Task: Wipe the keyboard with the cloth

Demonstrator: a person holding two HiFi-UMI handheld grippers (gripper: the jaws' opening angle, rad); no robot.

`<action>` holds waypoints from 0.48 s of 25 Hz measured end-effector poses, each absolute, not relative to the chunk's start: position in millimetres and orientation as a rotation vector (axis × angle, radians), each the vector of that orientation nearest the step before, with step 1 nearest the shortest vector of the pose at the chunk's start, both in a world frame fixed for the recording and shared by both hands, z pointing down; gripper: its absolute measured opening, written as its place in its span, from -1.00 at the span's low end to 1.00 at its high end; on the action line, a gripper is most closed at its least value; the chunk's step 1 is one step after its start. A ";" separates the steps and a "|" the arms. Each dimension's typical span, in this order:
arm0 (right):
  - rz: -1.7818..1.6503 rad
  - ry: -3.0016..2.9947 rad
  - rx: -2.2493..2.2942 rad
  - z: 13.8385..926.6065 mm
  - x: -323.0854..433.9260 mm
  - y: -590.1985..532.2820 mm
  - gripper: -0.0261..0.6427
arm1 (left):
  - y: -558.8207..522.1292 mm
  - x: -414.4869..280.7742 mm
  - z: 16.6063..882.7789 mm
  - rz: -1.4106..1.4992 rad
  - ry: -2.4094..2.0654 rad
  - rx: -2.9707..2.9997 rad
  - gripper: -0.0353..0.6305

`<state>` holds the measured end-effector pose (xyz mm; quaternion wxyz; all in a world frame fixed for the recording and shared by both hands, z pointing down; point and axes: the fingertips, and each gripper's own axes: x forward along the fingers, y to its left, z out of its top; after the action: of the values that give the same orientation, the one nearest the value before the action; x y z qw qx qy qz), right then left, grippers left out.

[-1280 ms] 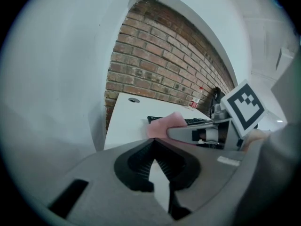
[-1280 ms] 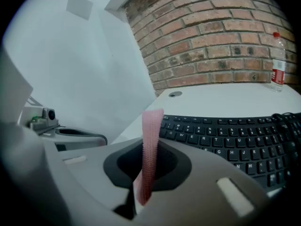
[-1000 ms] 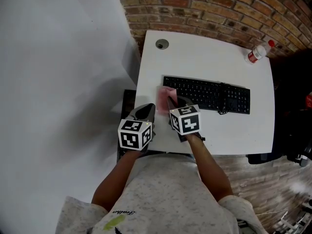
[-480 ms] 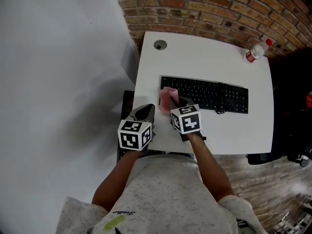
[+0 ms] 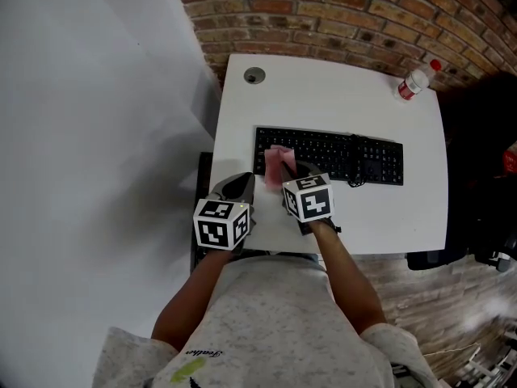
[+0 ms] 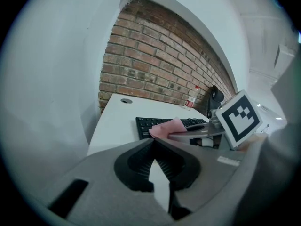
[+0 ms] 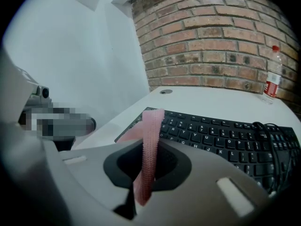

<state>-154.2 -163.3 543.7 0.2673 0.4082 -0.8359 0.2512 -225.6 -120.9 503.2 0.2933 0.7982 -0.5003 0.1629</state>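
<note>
A black keyboard point(image 5: 327, 153) lies across the white table point(image 5: 339, 95). My right gripper point(image 5: 284, 171) is shut on a pink cloth point(image 5: 278, 161), which sits over the keyboard's left end. In the right gripper view the cloth point(image 7: 153, 124) stands as a narrow vertical fold out of the gripper point(image 7: 150, 145), with the keyboard point(image 7: 221, 135) just beyond. My left gripper point(image 5: 241, 186) hangs near the table's front left edge, beside the right one, shut and holding nothing. In the left gripper view its jaws point(image 6: 153, 140) meet, and the cloth point(image 6: 167, 127) and keyboard point(image 6: 150, 123) show ahead.
A black cable point(image 5: 359, 172) lies coiled on the keyboard's right part. A plastic bottle point(image 5: 414, 81) stands at the table's far right corner, a round grommet hole point(image 5: 254, 75) at the far left. A brick wall runs behind the table. Something dark point(image 5: 485, 160) stands to the right.
The right gripper and cloth have shifted a little to the right, from the keyboard's left edge to just inside it. The left gripper has stayed in place.
</note>
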 end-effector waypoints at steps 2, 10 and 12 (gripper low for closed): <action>0.679 -2.252 1.107 543.7 -147.9 -163.5 -0.85 | -121.7 -219.3 502.9 0.434 -1.326 2.130 -0.91; 0.699 -2.239 1.137 543.9 -122.2 -166.1 -0.85 | -126.9 -195.8 502.9 0.438 -1.297 2.146 -0.91; 0.704 -2.237 1.141 544.6 -116.5 -166.2 -0.85 | -127.8 -189.9 503.4 0.439 -1.289 2.151 -0.91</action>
<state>-116.5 -166.2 544.6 0.2635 0.4220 -0.8275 0.2602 -189.9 -127.8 503.4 0.2936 0.8077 -0.4841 0.1648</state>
